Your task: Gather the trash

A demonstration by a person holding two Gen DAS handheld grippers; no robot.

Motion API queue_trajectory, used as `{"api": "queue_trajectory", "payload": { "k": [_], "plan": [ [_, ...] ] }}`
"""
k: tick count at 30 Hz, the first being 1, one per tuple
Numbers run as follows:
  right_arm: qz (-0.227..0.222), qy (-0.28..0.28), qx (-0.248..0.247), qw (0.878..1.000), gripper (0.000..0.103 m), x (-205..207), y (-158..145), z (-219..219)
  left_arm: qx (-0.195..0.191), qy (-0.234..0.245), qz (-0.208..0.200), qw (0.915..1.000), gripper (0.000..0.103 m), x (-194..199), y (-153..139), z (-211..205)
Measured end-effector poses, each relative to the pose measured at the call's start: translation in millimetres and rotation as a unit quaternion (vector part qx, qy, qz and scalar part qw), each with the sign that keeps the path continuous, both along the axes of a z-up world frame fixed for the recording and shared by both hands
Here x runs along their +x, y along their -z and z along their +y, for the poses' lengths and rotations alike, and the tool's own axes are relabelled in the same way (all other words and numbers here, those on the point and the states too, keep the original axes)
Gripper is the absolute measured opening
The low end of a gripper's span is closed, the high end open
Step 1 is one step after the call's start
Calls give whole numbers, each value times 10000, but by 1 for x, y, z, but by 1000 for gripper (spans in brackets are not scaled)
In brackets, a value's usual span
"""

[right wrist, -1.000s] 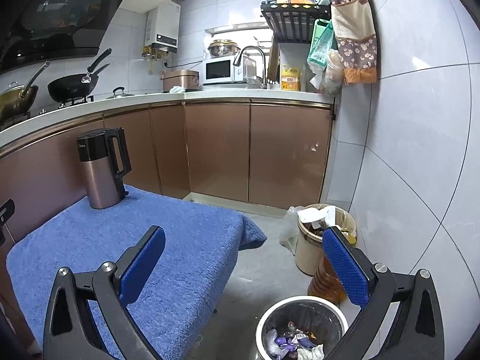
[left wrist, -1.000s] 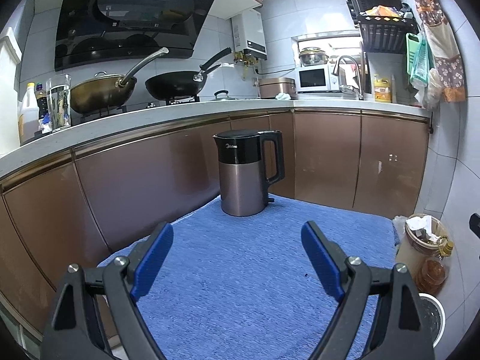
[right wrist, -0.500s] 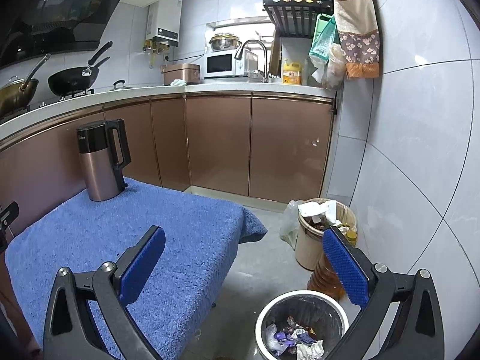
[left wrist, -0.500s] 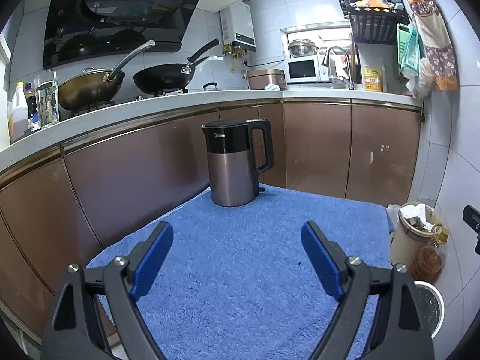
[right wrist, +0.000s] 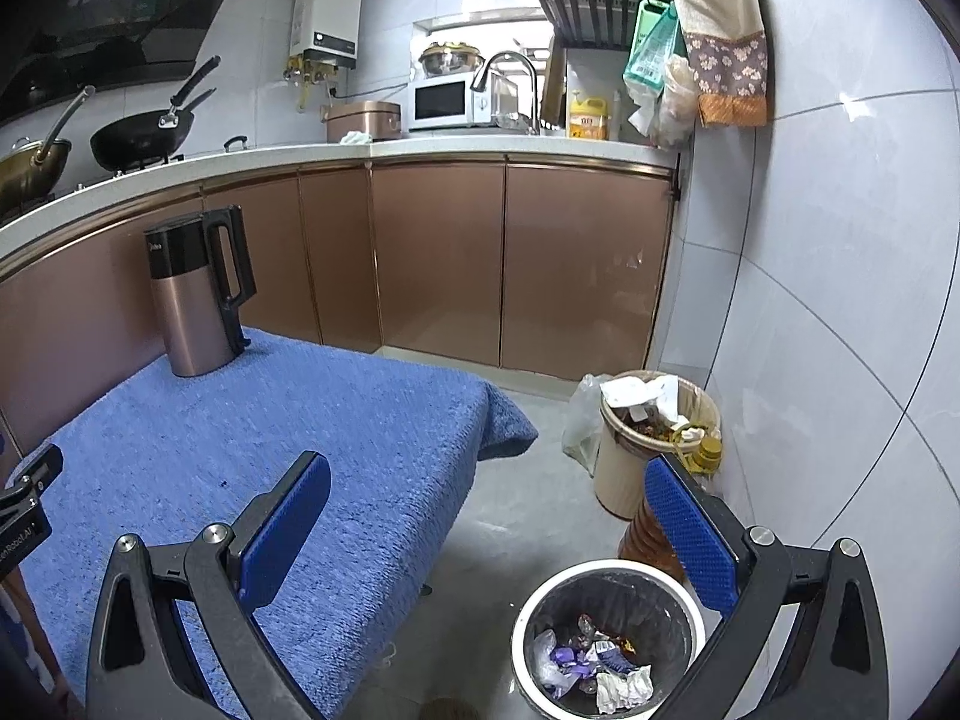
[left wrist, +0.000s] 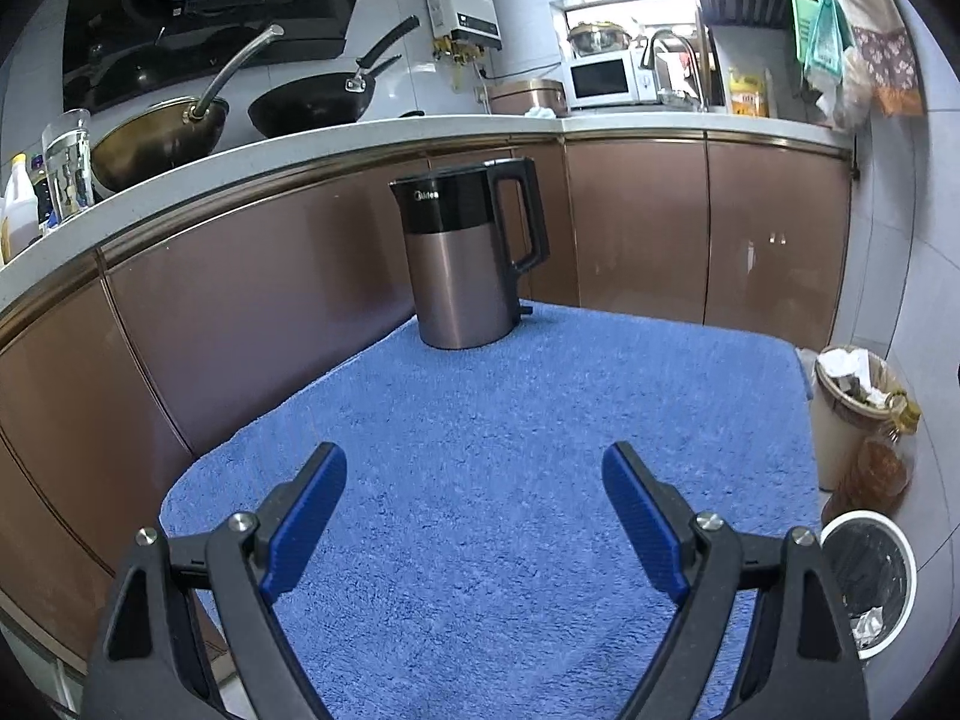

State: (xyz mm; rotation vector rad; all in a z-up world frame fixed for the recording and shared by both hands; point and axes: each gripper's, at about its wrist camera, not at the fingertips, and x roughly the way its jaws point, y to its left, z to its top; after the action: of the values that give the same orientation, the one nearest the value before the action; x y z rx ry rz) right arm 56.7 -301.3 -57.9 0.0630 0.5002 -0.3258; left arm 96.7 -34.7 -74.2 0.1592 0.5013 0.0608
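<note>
Kitchen corner with brown cabinets (right wrist: pixel 510 264) wrapping round the back, and a blue towel-covered table (left wrist: pixel 510 450) right under the left gripper (left wrist: pixel 474 492). Only thing standing on it is an electric kettle (left wrist: pixel 465 258), straight ahead of the left gripper at the far edge, handle turned to the right. Nothing sits between the fingers and the kettle, just bare towel.

Left gripper is spread wide, holding nothing, hovering over the near part of the towel.

Right gripper (right wrist: pixel 486 510) is also wide open and empty, hanging past the table's right edge over the floor. Just below its right finger is the small white-rimmed bin (right wrist: pixel 606 636) with wrappers and crumpled trash (right wrist: pixel 594 660) inside. Further ahead, against the tiled wall, a beige bin (right wrist: pixel 624 468) is stuffed full, with an amber bottle (right wrist: pixel 645 531) right beside it.
</note>
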Motion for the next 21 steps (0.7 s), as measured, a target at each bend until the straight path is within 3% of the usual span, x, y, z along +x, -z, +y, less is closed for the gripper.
{"api": "queue_trajectory", "payload": {
  "k": [21],
  "plan": [
    [238,-16,165,9996,103,11,21,-10,431,-6,-315,9986,87,1,-9,-17]
  ]
}}
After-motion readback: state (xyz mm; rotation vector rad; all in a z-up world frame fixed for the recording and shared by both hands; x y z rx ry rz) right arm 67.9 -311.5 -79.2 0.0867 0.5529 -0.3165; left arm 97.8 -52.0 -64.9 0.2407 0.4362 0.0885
